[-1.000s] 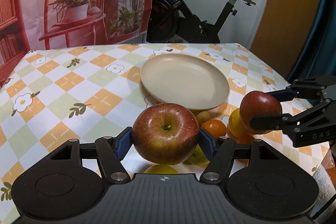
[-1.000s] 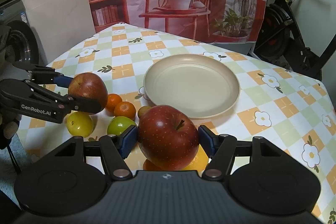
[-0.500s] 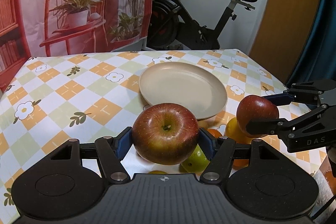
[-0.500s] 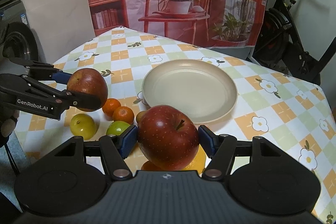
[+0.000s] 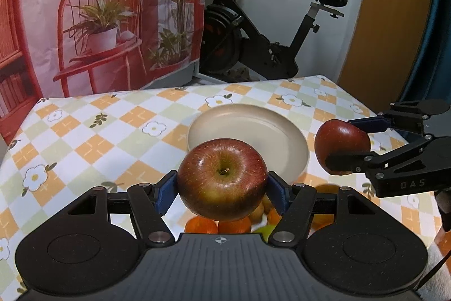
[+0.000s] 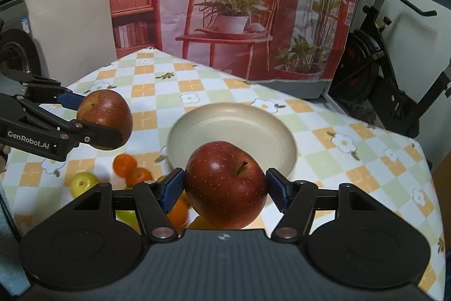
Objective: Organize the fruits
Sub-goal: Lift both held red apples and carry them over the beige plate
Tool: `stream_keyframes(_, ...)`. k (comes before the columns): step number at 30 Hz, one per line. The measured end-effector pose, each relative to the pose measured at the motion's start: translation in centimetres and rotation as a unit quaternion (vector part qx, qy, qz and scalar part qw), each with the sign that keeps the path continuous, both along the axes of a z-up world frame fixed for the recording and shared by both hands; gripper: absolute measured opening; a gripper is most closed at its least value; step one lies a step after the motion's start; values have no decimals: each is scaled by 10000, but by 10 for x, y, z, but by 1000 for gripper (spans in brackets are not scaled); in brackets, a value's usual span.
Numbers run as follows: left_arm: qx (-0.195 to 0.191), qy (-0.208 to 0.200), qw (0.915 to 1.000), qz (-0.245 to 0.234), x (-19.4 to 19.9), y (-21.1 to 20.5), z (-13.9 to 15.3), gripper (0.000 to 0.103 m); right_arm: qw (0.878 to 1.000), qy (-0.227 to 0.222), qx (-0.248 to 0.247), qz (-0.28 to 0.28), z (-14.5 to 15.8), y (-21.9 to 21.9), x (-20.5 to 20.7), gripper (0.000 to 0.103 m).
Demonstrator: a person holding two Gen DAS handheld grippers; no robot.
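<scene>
I have one apple clamped in each claw: my left claw [image 5: 222, 189] grips a red-green apple [image 5: 222, 179] stem-up between its blue pads, and my right claw [image 6: 225, 188] grips a darker red apple [image 6: 227, 184] with its stem tilted to one side. Both hang in the air above the loose fruit, just short of the beige plate [image 6: 253, 126], which sits empty on the checked surface [image 5: 84, 137]. To do this well, I judge I should carry each apple over the plate's near rim, lower it until it rests on the dish, and only then ease the pads apart, so neither one drops or rolls off; setting them to separate sides should keep my claws from knocking together. My count: two apples, one plate, and on the cloth at least two tangerines [image 6: 124, 164], a yellow-green fruit [image 6: 81, 184] and a few more partly hidden beneath my claws, which I cannot number surely.
</scene>
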State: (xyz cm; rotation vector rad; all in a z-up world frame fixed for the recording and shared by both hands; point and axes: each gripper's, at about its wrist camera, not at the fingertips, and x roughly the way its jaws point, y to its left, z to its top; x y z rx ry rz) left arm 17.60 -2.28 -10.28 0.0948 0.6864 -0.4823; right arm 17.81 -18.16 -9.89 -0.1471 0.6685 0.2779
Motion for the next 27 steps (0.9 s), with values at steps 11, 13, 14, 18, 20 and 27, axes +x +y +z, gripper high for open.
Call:
stream_keyframes(11, -36, 70, 10000, 43, 26, -11, 3, 69, 10000, -52, 13, -24, -3, -15, 32, 66)
stream_keyframes(13, -15, 94, 9999, 62, 31, -14, 2, 69, 10000, -25, 72, -32, -6, -17, 35, 66)
stream_keyframes(14, -11, 110, 9999, 63, 33, -15, 1, 69, 9999, -13, 92, -46, -8, -18, 38, 66)
stream_keyframes(18, -20, 165, 9998, 61, 42, -18, 2, 69, 9998, 39, 160, -105, -11, -23, 46, 66)
stream_keyframes(20, 4, 138, 9999, 45, 45, -20, 3, 69, 9997, 37, 205, -144, -10, -27, 49, 66)
stream_keyframes(27, 83, 53, 9999, 31, 60, -23, 8, 69, 9994, -68, 266, -210, -2, -34, 62, 66)
